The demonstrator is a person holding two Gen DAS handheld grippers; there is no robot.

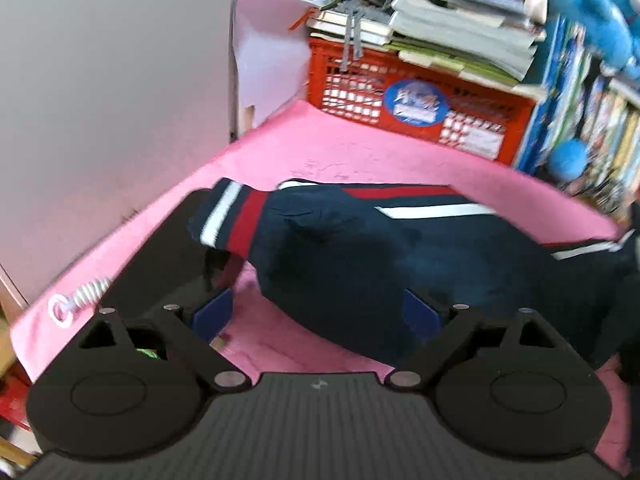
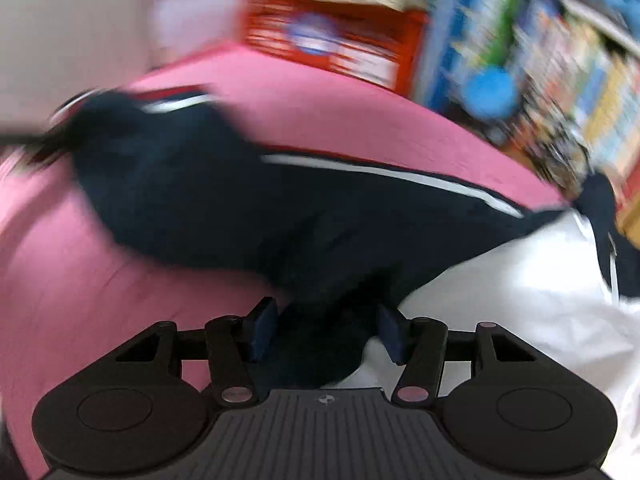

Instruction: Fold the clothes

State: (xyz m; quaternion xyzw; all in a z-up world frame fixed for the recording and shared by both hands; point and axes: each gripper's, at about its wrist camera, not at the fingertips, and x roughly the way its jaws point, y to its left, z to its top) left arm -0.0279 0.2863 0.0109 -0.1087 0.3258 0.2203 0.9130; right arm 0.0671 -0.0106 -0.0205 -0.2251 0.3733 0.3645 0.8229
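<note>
A navy garment (image 1: 360, 248) with red and white stripes lies across a pink cloth (image 1: 340, 148). My left gripper (image 1: 316, 312) is open, its blue pads (image 1: 212, 316) wide apart, with the garment's near edge between them over the right pad. In the right wrist view, which is blurred by motion, the same garment (image 2: 240, 200) stretches across the pink cloth (image 2: 340, 112). My right gripper (image 2: 326, 332) has dark fabric bunched between its pads (image 2: 262, 332), which stand apart on either side of it.
A red crate (image 1: 400, 92) with stacked books on top stands at the back. A bookshelf (image 1: 592, 112) with blue plush toys is at the right. A white wall (image 1: 112, 80) is at the left. White fabric (image 2: 520, 300) lies at the right.
</note>
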